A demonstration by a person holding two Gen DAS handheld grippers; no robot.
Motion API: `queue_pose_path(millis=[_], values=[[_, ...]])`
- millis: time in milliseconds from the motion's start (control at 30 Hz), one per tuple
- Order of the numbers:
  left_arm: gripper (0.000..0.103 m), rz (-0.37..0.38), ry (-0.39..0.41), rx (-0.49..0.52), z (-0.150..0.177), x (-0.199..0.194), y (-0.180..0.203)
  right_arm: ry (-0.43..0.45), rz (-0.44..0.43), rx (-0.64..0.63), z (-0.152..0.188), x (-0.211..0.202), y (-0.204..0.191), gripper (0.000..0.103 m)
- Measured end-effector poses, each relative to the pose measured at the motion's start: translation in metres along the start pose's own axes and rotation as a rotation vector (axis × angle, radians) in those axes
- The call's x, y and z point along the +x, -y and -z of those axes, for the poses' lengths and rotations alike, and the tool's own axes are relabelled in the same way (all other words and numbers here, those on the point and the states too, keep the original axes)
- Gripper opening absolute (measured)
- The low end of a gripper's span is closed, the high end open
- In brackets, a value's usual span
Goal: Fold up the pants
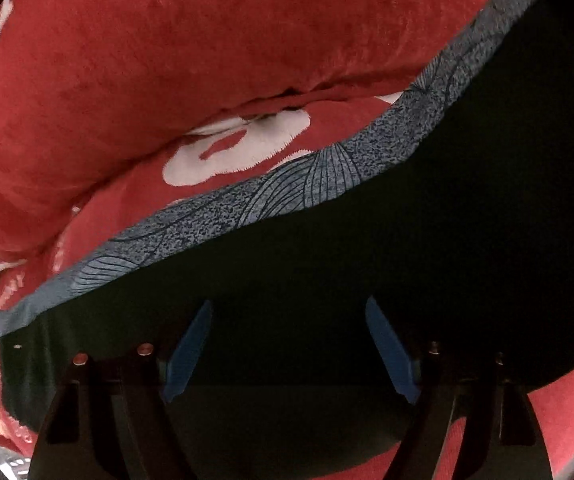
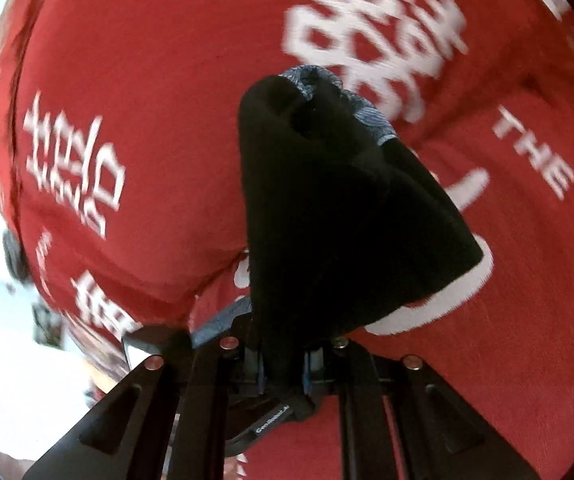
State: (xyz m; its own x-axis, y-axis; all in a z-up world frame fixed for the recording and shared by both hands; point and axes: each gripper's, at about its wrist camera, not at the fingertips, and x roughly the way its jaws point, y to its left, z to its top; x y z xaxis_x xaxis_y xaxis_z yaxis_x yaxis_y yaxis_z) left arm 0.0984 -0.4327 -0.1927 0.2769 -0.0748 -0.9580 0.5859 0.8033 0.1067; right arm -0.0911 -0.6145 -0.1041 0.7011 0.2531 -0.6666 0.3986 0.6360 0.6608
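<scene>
Pants (image 2: 347, 208), dark cloth with a grey-blue patterned band, lie on a red printed blanket (image 1: 207, 60). Right tongs (image 2: 283, 376) are clamped on a bunched fold, which rises in a limp cone. Left tongs (image 1: 287, 344) hover over the flat dark part, jaws apart, nothing between them. Cloth looks soft, light and droopy; best pinched at the band or an edge.
</scene>
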Motion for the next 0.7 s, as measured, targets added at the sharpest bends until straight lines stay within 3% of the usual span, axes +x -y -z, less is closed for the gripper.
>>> queue_pose_path(millis=[100, 200, 367, 500, 700], values=[[0.08, 0.079, -0.038, -0.099, -0.004, -0.002, -0.024, -0.003, 0.034, -0.08, 0.002, 0.002, -0.026, 0.014], [0.08, 0.083, -0.015, -0.183, 0.006, -0.017, -0.062, -0.011, 0.087, -0.166, 0.004, 0.004, -0.06, 0.014], [0.08, 0.044, 0.005, -0.226, 0.038, -0.043, -0.141, -0.035, 0.19, -0.342, 0.029, 0.017, -0.112, 0.014], [0.08, -0.003, -0.006, -0.287, 0.07, -0.059, -0.198, -0.078, 0.27, -0.484, 0.059, 0.05, -0.163, 0.015], [0.08, -0.047, -0.056, -0.353, 0.125, -0.057, -0.28, -0.203, 0.454, -0.729, 0.146, 0.158, -0.216, 0.027]])
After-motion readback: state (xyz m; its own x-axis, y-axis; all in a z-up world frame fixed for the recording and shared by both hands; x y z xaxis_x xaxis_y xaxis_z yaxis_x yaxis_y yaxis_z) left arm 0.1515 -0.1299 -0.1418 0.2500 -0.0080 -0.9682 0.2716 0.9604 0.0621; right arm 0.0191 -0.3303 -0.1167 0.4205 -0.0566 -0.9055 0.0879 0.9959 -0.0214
